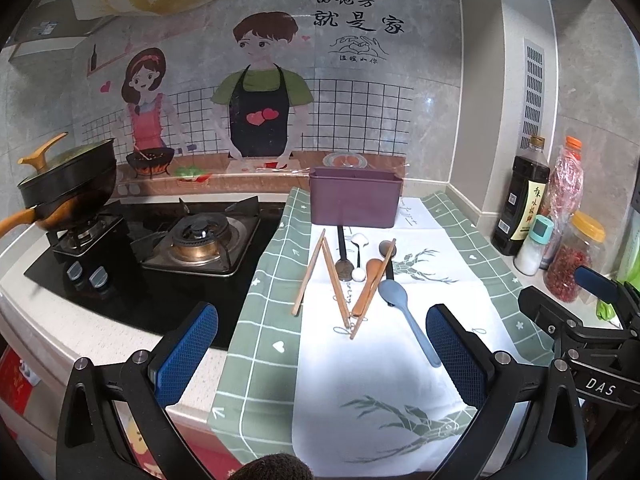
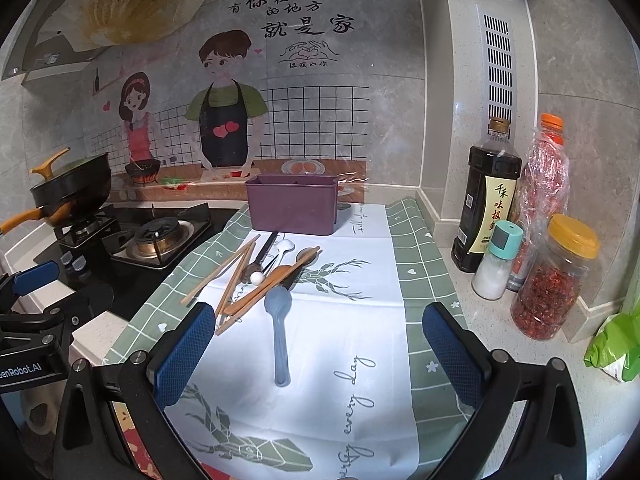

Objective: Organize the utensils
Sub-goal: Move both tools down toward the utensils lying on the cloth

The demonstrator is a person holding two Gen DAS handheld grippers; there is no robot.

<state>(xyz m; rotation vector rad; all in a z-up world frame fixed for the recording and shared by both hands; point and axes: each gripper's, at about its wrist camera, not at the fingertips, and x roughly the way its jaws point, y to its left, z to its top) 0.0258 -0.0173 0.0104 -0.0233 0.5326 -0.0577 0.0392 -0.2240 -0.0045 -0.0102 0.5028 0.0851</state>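
Observation:
A purple utensil box (image 1: pixel 354 201) (image 2: pixel 292 208) stands at the back of a green and white cloth (image 1: pixel 360 360) (image 2: pixel 352 340). In front of it lie wooden chopsticks (image 1: pixel 310 276) (image 2: pixel 218 276), a dark spoon (image 1: pixel 343 258), a white spoon (image 1: pixel 359 254) (image 2: pixel 276 258), a wooden spoon (image 1: pixel 370 284) (image 2: pixel 264 284) and a blue-grey spoon (image 1: pixel 406 312) (image 2: pixel 280 328). My left gripper (image 1: pixel 322 354) is open and empty, held back from the utensils. My right gripper (image 2: pixel 320 354) is open and empty, with the blue-grey spoon's handle between its fingers' line of sight.
A gas stove (image 1: pixel 168 248) (image 2: pixel 132 240) with a black pan (image 1: pixel 68 188) (image 2: pixel 72 188) is on the left. A soy sauce bottle (image 2: pixel 486 200), a salt shaker (image 2: pixel 496 260), a chilli jar (image 2: pixel 552 280) and a green bag (image 2: pixel 616 344) stand on the right by the wall.

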